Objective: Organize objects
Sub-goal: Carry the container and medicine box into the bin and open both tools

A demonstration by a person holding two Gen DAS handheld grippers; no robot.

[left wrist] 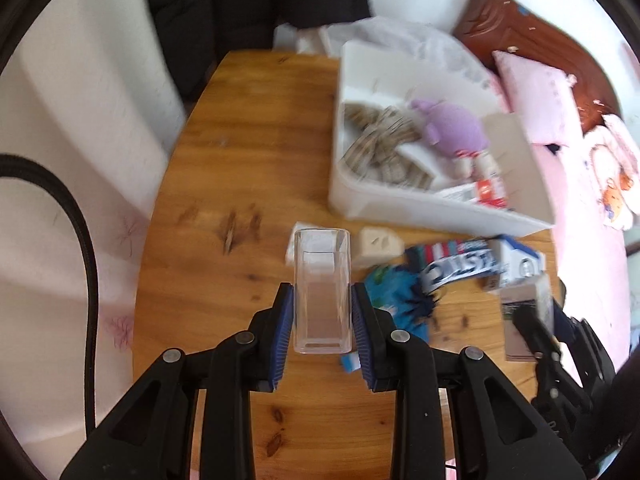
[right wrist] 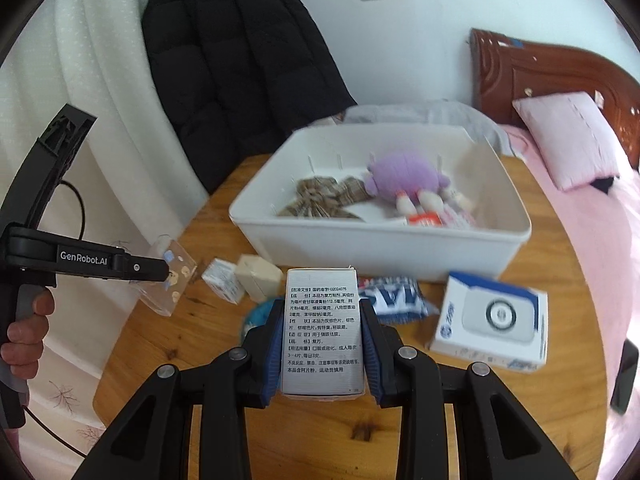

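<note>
Bedroom corner with pale walls, a black padded coat hanging behind, a pink-covered bed to one side; round wooden surface (right wrist: 304,432) in the middle, carrying a white rectangular plastic bin (right wrist: 380,240) and a scatter of small items. Left gripper (left wrist: 322,320) clamped on a clear, rectangular plastic case (left wrist: 322,292), pads pressed to both long sides, case held clear above the wood. Right gripper (right wrist: 322,344) clamped likewise on a flat white medicine box printed with black text (right wrist: 322,328), held up in front of the bin. Already in the bin: a lilac plush toy (right wrist: 404,176), a brown checked fabric bow (right wrist: 320,200), some small tubes or bottles too blurred to name. Left out, just beside the bin's near wall: a beige block (right wrist: 258,278), a small white carton (right wrist: 222,284), a blue-and-white snack packet (right wrist: 390,300), a white-and-blue device box (right wrist: 490,320), something turquoise (left wrist: 390,280) half hidden behind the fingers. Probably mid-carry: two items picked, neither yet delivered. Next move likely calls for bringing each over the bin's rim, finding bare floor clear of the plush toy, lowering before letting go; clear case smooth and light, apt to slip or tip if released from height. Five loose items then remaining.
</note>
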